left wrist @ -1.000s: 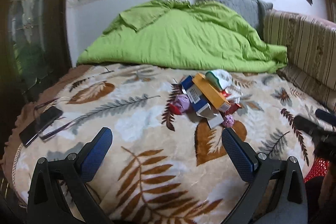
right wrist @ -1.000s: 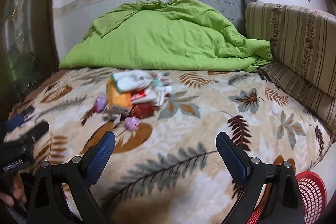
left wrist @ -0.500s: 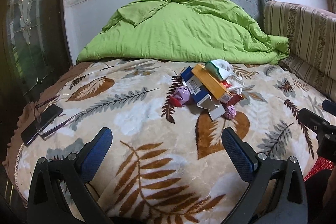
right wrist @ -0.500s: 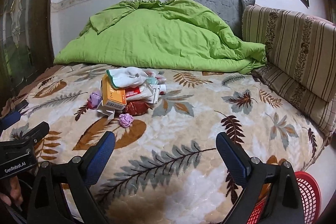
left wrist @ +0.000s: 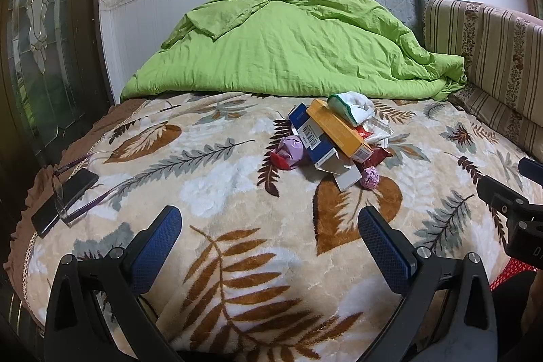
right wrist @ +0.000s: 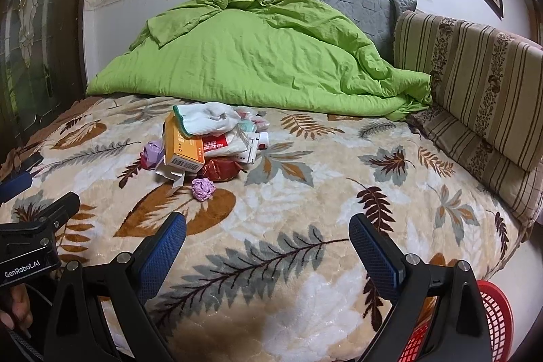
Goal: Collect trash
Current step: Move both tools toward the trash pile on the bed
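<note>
red basket (right wrist: 492,321) cut off, pile (left wrist: 334,138) overlapping

White lettering reading "GenRobot.AI" stood on the black plastic body of the left gripper (right wrist: 29,260), at about eight o'clock in the right wrist view. The orange cardboard box (right wrist: 185,148) carried a barcode (its digits too small to read), as did the blue cardboard box (left wrist: 314,138).

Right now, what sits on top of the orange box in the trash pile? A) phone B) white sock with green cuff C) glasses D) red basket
B: the white sock with green cuff lies across the upper end of the orange box.
</note>
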Demonstrator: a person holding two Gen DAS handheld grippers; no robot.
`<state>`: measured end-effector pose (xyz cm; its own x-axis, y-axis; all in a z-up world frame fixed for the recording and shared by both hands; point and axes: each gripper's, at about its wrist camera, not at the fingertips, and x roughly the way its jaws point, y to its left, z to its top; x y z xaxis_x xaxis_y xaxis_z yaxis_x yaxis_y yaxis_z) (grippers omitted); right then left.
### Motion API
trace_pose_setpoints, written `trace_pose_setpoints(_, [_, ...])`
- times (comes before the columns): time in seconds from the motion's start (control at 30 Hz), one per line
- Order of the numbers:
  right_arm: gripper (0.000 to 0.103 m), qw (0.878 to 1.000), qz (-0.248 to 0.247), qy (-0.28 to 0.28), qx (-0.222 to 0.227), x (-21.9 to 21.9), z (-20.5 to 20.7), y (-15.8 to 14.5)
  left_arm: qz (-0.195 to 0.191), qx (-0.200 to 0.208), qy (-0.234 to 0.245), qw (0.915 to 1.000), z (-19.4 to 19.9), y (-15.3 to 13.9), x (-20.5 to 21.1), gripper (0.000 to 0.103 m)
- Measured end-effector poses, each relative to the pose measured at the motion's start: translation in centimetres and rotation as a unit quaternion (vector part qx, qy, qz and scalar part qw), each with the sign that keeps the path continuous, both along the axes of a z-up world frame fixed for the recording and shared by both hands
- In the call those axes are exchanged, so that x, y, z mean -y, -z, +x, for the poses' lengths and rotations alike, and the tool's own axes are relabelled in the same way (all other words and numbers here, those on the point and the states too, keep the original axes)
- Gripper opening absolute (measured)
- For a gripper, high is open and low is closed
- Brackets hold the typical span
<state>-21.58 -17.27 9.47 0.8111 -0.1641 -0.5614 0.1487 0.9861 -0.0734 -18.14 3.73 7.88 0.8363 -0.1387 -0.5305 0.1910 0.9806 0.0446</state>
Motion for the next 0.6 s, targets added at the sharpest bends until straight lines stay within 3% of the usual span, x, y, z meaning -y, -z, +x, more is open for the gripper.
trace_pose_setpoints(0.6, [0.098,1.0,0.003,-0.003,-0.007,0.14,0.05,0.28,-0.002,-0.007,0.0,1.0,0.0,0.37,0.0,0.103])
